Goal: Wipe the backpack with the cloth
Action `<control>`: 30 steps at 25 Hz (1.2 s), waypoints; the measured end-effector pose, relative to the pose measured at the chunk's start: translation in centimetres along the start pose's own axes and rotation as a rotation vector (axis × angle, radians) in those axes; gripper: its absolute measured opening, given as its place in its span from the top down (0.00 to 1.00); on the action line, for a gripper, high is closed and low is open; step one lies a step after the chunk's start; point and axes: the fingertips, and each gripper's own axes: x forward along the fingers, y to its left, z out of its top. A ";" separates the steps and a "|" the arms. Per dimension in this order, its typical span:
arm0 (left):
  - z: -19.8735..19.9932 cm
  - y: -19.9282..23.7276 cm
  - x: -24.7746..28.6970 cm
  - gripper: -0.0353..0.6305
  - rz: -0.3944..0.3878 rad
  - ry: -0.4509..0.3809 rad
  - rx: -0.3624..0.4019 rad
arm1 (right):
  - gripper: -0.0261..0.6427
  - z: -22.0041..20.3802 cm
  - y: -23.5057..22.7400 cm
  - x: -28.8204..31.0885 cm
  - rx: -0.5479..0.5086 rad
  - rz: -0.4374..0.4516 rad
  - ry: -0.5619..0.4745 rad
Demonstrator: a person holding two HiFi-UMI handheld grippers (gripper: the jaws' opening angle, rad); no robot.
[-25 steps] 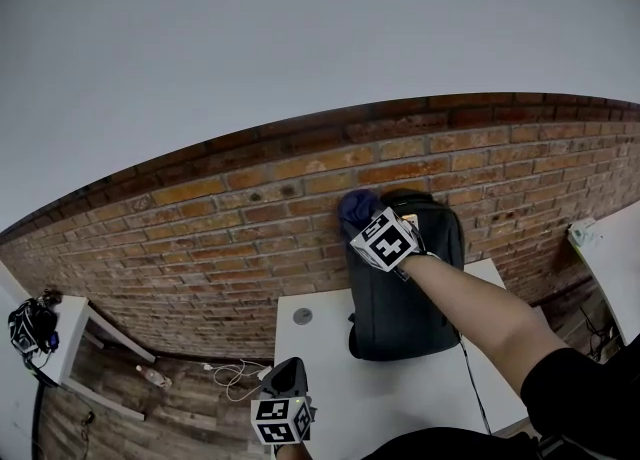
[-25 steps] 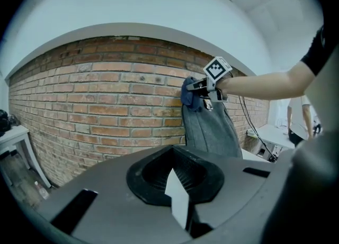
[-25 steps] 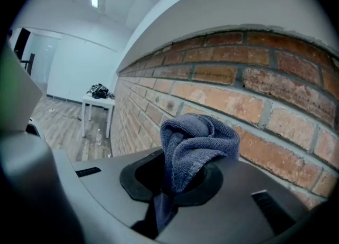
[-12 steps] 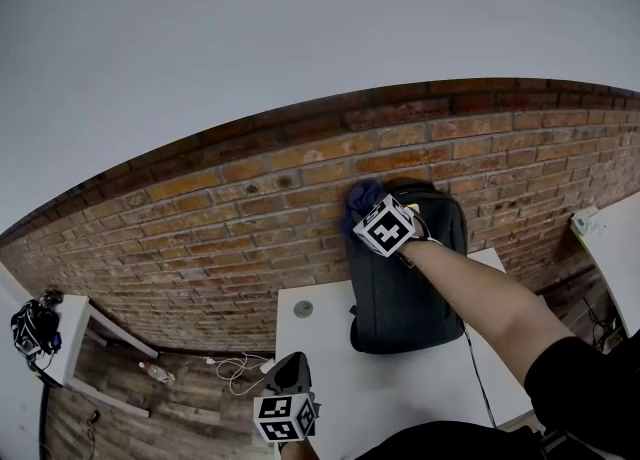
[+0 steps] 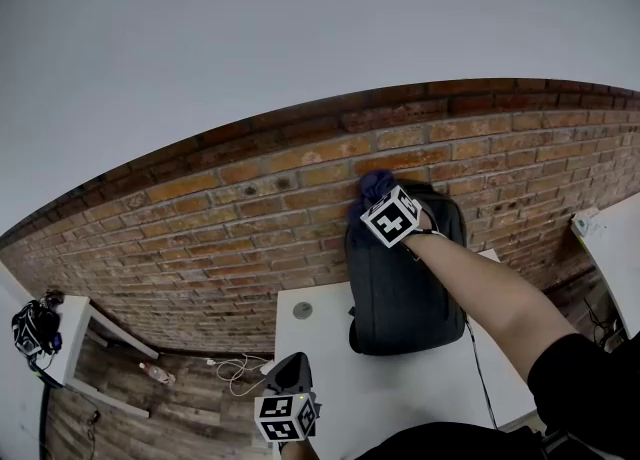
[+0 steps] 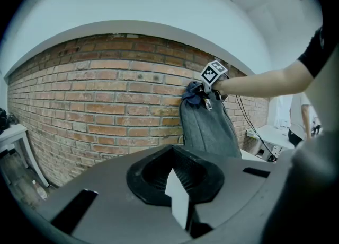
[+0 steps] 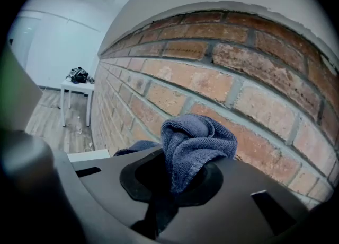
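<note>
Left gripper [image 5: 288, 376] hangs off the table's [image 5: 325, 343] near left corner, jaws pressed together with nothing between them, idle. Table top between it and the backpack [image 5: 400, 288] is bare white apart from a small grey disc [image 5: 303, 313] near the far left, so the near side has plenty of free room. A thin black cable [image 5: 472, 368] runs along the right edge, a possible snag for the right arm.

Backpack stands upright at the far edge, back against the brick wall [image 5: 240, 213]. Right gripper [image 5: 381, 200] is pinching the blue cloth [image 5: 375, 186], bunched up and pressed at the backpack's top left corner, right by the bricks.

Progress guess: wiping is under way at the top only. No visible marks tell what's clean, and the front panel and sides look left to do.

Room: wall blocks anything beyond the top, so strokes have to go down or sideways. Backpack's left side is open, and its right side is partly covered by the forearm
</note>
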 end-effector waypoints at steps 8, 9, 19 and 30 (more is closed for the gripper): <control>0.2 -1.4 1.3 0.96 -0.036 0.012 0.030 | 0.91 -1.8 -3.9 -1.7 0.028 -0.047 0.000; 0.3 -1.5 1.4 0.96 -0.040 0.011 0.035 | 0.91 -2.0 -4.3 -1.9 0.026 -0.055 -0.001; 0.7 -2.5 2.2 0.96 -0.069 0.021 0.051 | 0.91 -5.5 -9.1 -4.3 -0.005 -0.159 0.024; 1.1 -3.9 2.7 0.96 -0.093 0.019 0.074 | 0.91 -11.0 -13.1 -6.6 0.076 -0.213 0.082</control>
